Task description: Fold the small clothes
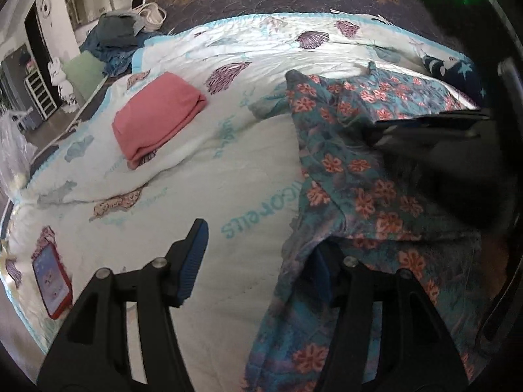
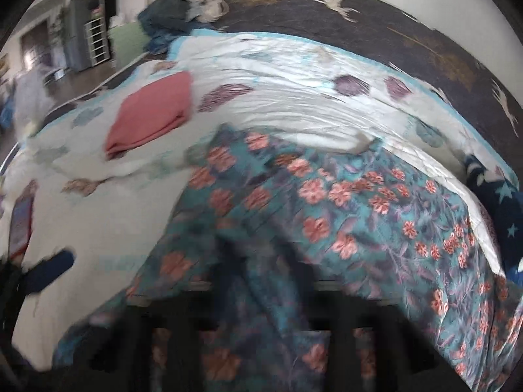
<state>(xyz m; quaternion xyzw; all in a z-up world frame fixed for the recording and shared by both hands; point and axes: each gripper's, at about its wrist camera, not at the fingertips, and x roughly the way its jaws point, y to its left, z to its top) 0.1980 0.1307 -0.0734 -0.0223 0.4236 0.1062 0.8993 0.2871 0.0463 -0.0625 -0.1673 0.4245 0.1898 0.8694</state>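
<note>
Our left tongs (image 1: 258,261) stand released: the left finger (image 1: 193,261) is bare above the white quilt (image 1: 228,170), while the right finger is hidden under the edge of the floral garment (image 1: 353,176). We cannot see any pressing on the cloth. To the left of this garment, the red tablet (image 1: 52,287) lies near the edge of the bed, and the folded pink cloth (image 1: 157,117) rests further back on the quilt. The garment itself lies spread on the quilt, partly draped over both tongs. To its right, the right tongs (image 2: 261,310) are clenched, and the cloth seems pinched there, though blur hides the fingertips. We judge that the first fold is starting. Next, the left tongs must clench the near edge, then both lift it over evenly.
</note>
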